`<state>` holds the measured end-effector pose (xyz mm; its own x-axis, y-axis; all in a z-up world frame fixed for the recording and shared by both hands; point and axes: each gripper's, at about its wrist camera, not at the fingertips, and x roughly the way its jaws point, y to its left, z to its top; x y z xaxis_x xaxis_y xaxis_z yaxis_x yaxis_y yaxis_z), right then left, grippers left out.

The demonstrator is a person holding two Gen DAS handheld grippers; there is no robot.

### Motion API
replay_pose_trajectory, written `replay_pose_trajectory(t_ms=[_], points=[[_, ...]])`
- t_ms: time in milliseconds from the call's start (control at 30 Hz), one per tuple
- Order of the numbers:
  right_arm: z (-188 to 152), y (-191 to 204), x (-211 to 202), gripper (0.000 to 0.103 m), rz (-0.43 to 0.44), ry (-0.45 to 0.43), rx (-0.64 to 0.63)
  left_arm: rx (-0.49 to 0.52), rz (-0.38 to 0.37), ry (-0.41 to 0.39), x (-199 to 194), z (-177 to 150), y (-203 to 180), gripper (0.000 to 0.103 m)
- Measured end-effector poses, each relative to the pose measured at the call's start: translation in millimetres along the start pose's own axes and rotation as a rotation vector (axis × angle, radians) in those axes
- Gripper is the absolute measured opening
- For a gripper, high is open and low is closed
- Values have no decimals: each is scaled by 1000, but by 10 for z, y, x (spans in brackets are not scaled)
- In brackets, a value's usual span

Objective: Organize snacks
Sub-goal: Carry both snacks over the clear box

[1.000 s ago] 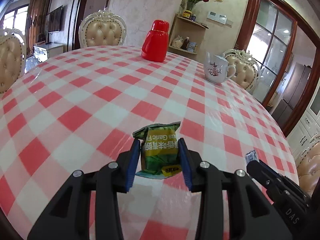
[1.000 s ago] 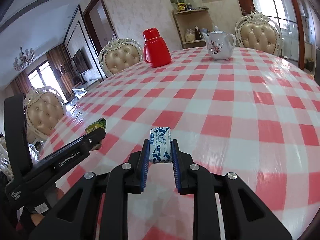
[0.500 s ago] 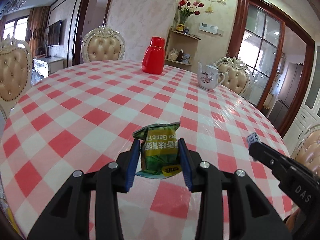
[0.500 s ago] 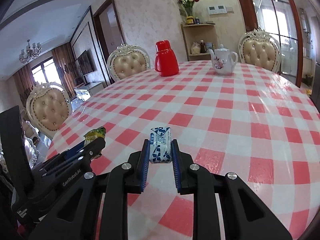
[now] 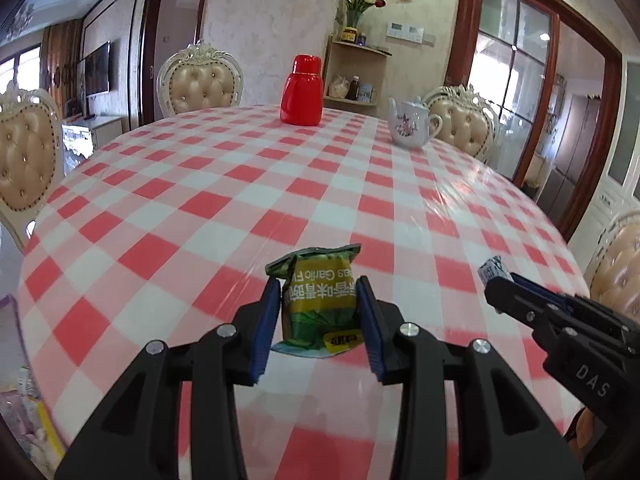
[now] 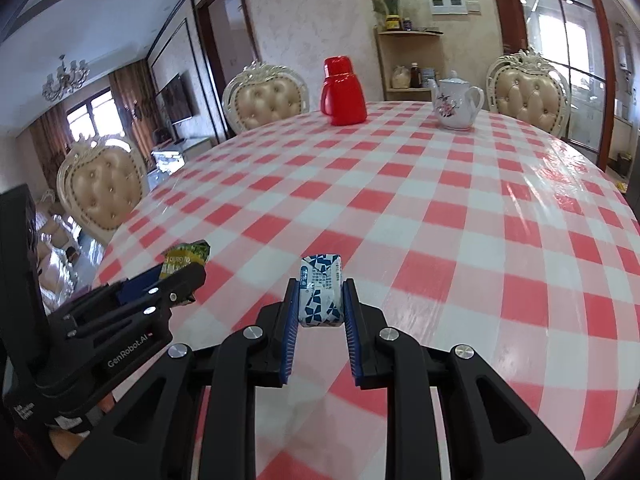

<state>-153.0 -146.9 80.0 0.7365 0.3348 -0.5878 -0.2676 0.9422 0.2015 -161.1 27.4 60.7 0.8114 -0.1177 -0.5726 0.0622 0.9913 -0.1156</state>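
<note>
My left gripper (image 5: 319,300) is shut on a green snack packet (image 5: 320,300) and holds it above the near edge of the red-and-white checked table (image 5: 280,184). My right gripper (image 6: 321,300) is shut on a small blue-and-white snack packet (image 6: 321,292), also held above the table's near edge. The right gripper shows at the right of the left wrist view (image 5: 496,280), with the packet's tip (image 5: 493,267) sticking out. The left gripper shows at the left of the right wrist view (image 6: 192,276), with the green packet (image 6: 186,256) in it.
A red thermos jug (image 5: 301,90) and a white flowered teapot (image 5: 412,124) stand at the table's far side. Padded chairs (image 5: 200,84) ring the table. A pale bag or box with items (image 5: 24,392) sits low at the left, off the table.
Both grippers have pulled back and risen from the table, each still holding its packet. More of the table's near edge and the room shows now.
</note>
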Motion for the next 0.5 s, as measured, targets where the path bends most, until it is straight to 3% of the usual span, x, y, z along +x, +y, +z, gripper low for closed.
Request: replay_pose_trajectory(t_ms=[300, 500], points=[[-140, 276, -81, 21, 34, 38, -67, 45, 13, 43, -337, -256, 135, 39], [-195, 643, -181, 21, 85, 50, -151, 41, 50, 55, -627, -412, 441, 39]])
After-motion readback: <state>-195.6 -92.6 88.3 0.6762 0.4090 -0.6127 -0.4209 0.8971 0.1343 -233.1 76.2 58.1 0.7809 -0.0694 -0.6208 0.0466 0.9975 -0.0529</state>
